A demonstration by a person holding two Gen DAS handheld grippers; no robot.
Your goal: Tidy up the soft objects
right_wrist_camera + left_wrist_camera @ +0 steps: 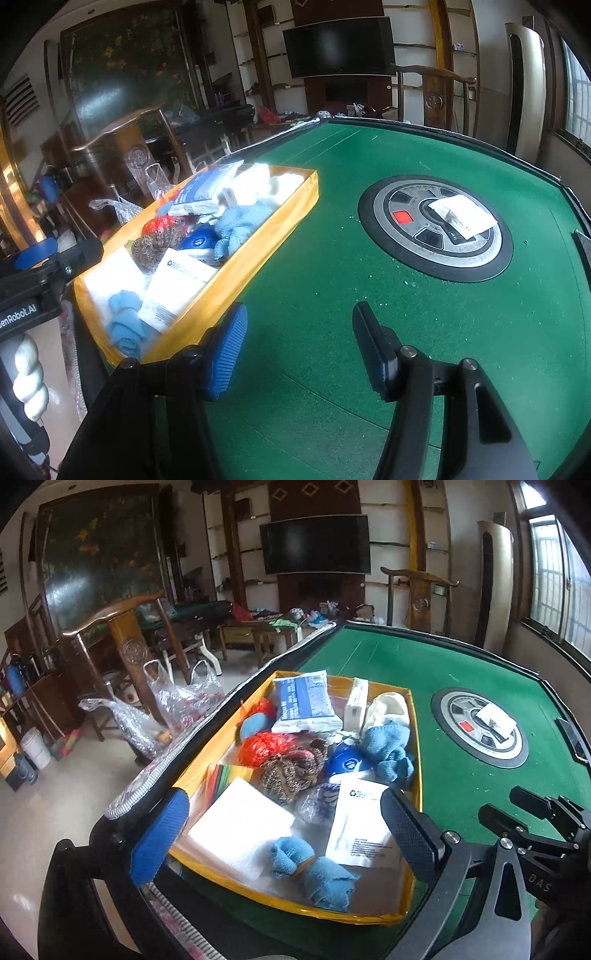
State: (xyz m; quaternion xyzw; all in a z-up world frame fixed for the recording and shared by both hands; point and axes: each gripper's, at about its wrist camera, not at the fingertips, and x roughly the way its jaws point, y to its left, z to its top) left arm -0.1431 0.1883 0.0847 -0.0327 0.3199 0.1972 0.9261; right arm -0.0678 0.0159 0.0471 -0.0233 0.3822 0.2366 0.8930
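Left hand-held gripper (284, 834) open over yellow tray (415, 746), right view only: white packet (463, 216)

1. Left wrist cam: sits close above the near end of the yellow tray (413, 738), looks down its length, tilted down, toward the TV wall (316, 544).
2. Right wrist cam: low over the green table (314, 277), to the right of the tray (258, 254), facing the same wall (338, 46).
3. Overlap: tray, table's round centre panel (480, 727) (436, 229), TV, carved chair (129, 642) (136, 147).
4. Each cam catches the other rig at frame edge: right gripper (546, 812) and left gripper (44, 258).
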